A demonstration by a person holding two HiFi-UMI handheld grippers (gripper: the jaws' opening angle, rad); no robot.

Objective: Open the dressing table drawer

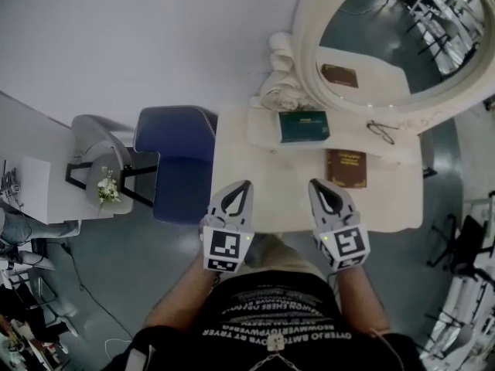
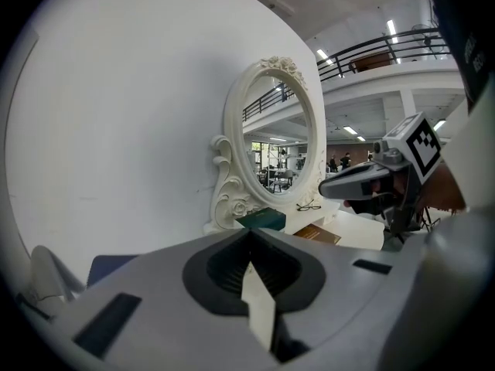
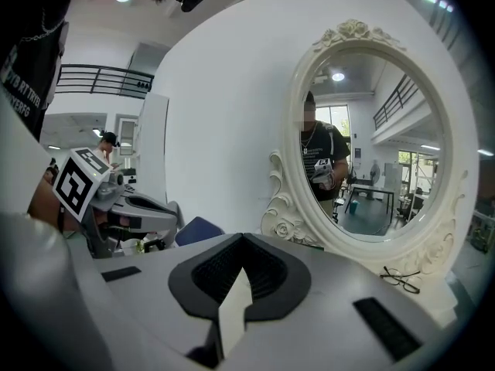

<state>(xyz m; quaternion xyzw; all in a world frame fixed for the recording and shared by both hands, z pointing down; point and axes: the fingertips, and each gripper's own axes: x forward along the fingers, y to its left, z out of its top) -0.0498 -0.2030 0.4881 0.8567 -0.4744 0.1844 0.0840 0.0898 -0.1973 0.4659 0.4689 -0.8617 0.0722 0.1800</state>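
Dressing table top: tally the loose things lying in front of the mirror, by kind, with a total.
Books: 2, a green book and a brown book
Glasses: 1
Total: 3

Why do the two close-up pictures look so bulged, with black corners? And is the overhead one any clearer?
Left gripper view and right gripper view: wide-angle lenses bow the wall and the mirror and darken the corners. Head view: straighter lines, even soft light, few shadows, though the white table looks rather washed out.
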